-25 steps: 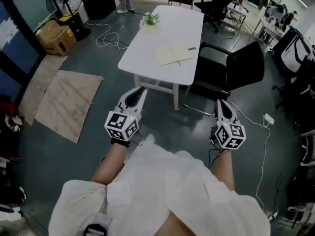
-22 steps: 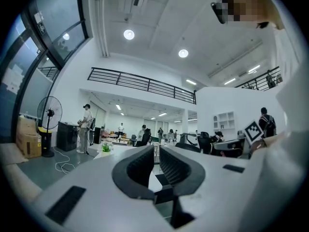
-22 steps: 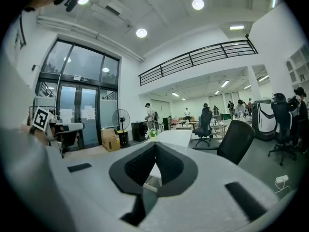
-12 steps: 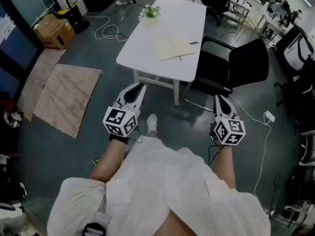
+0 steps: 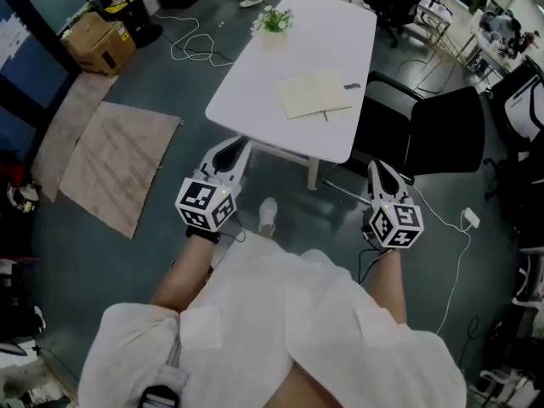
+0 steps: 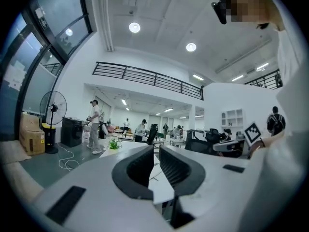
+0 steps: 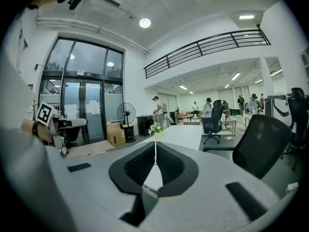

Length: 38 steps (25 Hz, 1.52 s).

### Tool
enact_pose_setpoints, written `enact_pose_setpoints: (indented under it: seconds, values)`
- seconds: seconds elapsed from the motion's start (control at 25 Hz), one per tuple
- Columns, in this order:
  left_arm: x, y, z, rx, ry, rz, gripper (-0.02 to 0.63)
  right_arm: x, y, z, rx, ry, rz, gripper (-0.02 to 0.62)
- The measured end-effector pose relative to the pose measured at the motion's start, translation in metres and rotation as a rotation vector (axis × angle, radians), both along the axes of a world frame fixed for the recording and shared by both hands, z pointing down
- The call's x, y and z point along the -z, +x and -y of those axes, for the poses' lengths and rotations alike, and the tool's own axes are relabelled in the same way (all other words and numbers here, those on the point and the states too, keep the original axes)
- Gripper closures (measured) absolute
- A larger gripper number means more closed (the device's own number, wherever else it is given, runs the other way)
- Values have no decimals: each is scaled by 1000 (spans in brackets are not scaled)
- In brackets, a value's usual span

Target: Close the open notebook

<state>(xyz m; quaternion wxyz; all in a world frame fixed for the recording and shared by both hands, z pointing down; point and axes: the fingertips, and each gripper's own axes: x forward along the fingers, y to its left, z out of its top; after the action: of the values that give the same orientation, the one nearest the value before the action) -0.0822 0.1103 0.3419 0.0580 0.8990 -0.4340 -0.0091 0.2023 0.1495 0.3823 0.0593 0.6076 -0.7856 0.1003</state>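
The open notebook (image 5: 314,93) lies flat with cream pages up on the white table (image 5: 255,83), near its right edge. Both grippers are held in the air short of the table's near end, pointing at it. My left gripper (image 5: 231,153) stands before the near left corner; in the left gripper view (image 6: 156,151) a narrow gap shows between its jaws, with nothing in it. My right gripper (image 5: 375,170) is off the near right corner, beside the chair. Its jaws (image 7: 155,149) are opening: only a hairline slit shows, nothing between them.
A black office chair (image 5: 433,134) stands at the table's right side. A small potted plant (image 5: 274,19) sits at the far end, a small dark item (image 5: 353,86) by the notebook. On the floor: a brown mat (image 5: 115,164), a cardboard box (image 5: 100,41), cables (image 5: 200,45).
The table and notebook have come nearer and larger in the head view. Both grippers have moved forward towards the table. A shoe now shows between them.
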Motion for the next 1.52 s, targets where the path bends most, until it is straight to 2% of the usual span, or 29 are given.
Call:
enact_pose_setpoints:
  seconds: [0.16,0.56,0.96,1.16,1.28,1.52]
  values:
    - [-7,-2,52,9,-20,1,572,-9,-5,52,12,-19,9,584]
    - [-26,20,157,-52,-83,22,572,-26,-19,164,40,-72,12,585]
    - [-40,4,243,-57,-117,16,573,-43,-31,244,40,-118,-4,583]
    - [-41,0,269,-69,-123,9,572,-53,-44,271,63,-149,-21,577]
    - [-43,-3,284,-81,-130,6,572,-58,-52,286,89,-167,-59,568]
    - [-57,-10,303,-97,-156,-6,574,-85,-77,307,203,-214,-256,555]
